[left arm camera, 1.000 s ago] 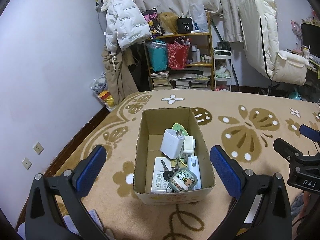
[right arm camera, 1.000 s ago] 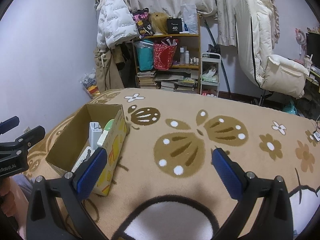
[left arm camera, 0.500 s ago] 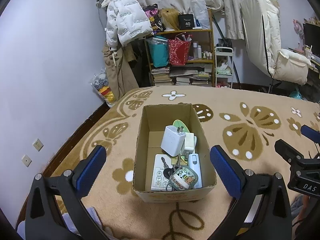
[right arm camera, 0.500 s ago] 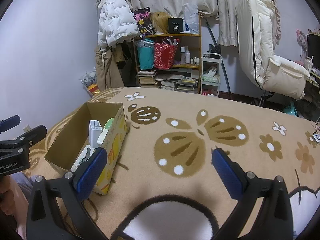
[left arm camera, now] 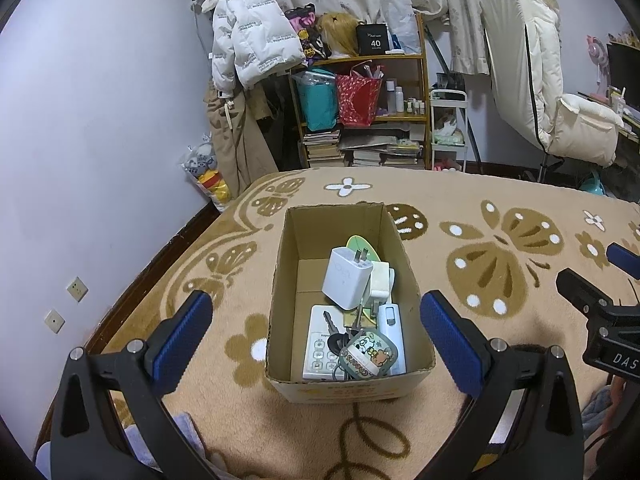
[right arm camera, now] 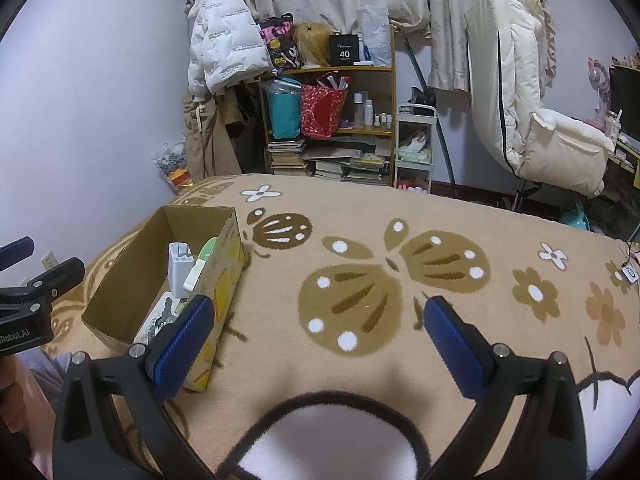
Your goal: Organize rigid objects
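both tongs are held wide open with nothing gripped: the left gripper (left arm camera: 316, 330) is hovered over the cardboard box (left arm camera: 352, 386), the right gripper (right arm camera: 318, 332) over bare blanket (right arm camera: 400, 208). the small stuff is already piled in the box: a white charger (left arm camera: 347, 278) propped on top, keys (left arm camera: 338, 338), a remote (left arm camera: 320, 350). the likely snag: the charger gets knocked over or the light box gets shoved if it's bumped, since it's only sat on soft bedding.

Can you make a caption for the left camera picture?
Open left gripper hovers over a cardboard box holding a white charger and keys.
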Motion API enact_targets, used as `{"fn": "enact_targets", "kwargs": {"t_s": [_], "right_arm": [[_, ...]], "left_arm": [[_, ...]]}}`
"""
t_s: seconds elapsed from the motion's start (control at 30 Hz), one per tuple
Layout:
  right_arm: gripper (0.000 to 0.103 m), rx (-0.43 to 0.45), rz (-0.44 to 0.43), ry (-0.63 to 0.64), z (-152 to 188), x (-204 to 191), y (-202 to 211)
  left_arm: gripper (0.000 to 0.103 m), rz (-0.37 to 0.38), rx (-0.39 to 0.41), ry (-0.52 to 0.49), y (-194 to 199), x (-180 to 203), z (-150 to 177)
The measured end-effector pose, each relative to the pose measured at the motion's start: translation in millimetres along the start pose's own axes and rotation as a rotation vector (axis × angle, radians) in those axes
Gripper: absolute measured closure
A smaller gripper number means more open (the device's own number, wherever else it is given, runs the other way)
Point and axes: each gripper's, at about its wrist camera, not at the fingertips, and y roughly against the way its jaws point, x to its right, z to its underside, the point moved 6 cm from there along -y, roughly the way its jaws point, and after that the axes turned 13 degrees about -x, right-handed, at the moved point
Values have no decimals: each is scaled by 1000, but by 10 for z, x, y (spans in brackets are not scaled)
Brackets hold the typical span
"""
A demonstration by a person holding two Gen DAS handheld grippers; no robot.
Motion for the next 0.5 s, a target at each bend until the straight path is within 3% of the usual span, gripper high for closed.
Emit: {"fn": "enact_targets", "kwargs": {"t_s": [0.5], "right_arm": [[0,0,0,0,-2,2,-1]], "left_arm": [[0,-2,-7,-5,-37,12,34]]}}
